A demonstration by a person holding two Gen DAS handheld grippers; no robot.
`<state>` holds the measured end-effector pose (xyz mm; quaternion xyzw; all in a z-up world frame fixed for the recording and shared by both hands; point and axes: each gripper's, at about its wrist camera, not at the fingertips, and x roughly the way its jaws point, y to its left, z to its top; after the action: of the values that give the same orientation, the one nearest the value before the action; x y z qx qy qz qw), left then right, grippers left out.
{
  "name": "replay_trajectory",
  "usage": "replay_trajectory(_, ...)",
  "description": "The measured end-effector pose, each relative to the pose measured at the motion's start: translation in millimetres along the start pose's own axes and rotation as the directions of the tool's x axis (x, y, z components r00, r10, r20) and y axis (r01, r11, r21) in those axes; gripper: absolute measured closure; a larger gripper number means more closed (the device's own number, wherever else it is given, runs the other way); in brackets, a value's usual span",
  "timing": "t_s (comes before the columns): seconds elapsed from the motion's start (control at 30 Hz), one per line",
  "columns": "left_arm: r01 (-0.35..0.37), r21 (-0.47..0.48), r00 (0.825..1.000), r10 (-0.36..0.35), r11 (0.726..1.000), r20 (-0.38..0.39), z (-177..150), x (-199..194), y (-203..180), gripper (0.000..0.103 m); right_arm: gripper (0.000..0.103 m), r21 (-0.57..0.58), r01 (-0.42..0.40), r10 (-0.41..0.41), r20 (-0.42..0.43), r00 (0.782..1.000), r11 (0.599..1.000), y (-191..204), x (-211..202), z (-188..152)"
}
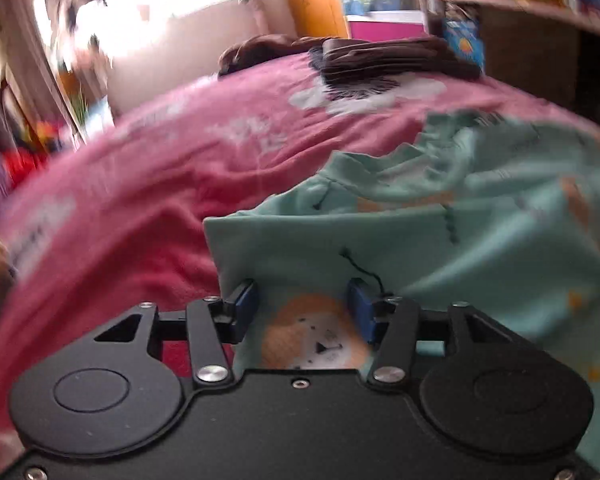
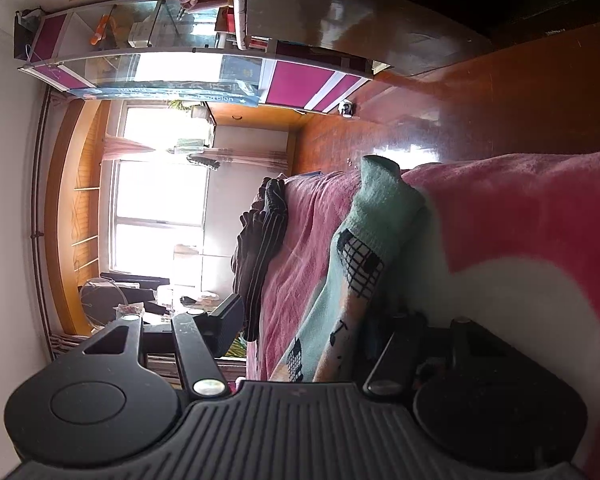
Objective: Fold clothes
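Bedroom setting: a bed covered by a pink blanket point(image 1: 148, 208) with pale printed patches, a bright window beyond, shelving along the far wall. A stack of dark folded clothes point(image 1: 396, 58) sits at the far end of the bed, well apart from both grippers.

Task item: a mint-green printed garment point(image 1: 440, 240), lying on the blanket directly ahead of the left gripper point(image 1: 305, 312) and spreading forward and to its right. Its near edge passes between the blue pads point(image 1: 246, 306); the fingers stand apart with cloth between them, not pinched closed. An orange printed figure on the cloth sits right in the gap. The left-wrist view is motion-blurred, so fine fold lines are unclear.

The right gripper point(image 2: 308, 336) is rolled on its side, fingers apart, with the same garment point(image 2: 352, 280) running between them as a long strip away from the camera, its cuff or hem end farthest out. One finger lies against the blanket point(image 2: 520, 220); whether it is under the cloth cannot be told.

Judgement: the garment's long axis runs forward along the right gripper's line and crosswise to the right of the left gripper. Both grippers are at the cloth; the left appears the better placed to close on an edge. A fold would likely carry the held edge across toward the garment's far side.
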<state>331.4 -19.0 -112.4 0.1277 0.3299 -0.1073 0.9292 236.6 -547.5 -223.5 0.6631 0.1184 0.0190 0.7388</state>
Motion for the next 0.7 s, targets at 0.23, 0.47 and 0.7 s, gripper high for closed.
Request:
replay_trajectory(0.23, 0.024, -0.089, 0.998, -0.019, 0.996, 0.060, 17, -26, 7, 0.052, 0.039, -0.008, -0.006, 0.006, -0.014, 1.000, 1.000, -3, -4, 2)
replay_trajectory(0.47, 0.006, -0.170, 0.997, -0.019, 0.985, -0.076, 33, 32, 10, 0.048, 0.040, 0.016, -0.017, 0.018, -0.006, 1.000, 1.000, -7, -9, -2)
replay_trajectory(0.7, 0.067, -0.096, 0.993, -0.057, 0.993, 0.105, 30, -48, -43, 0.058, 0.040, 0.023, -0.024, 0.025, -0.012, 1.000, 0.999, -4, -7, -4)
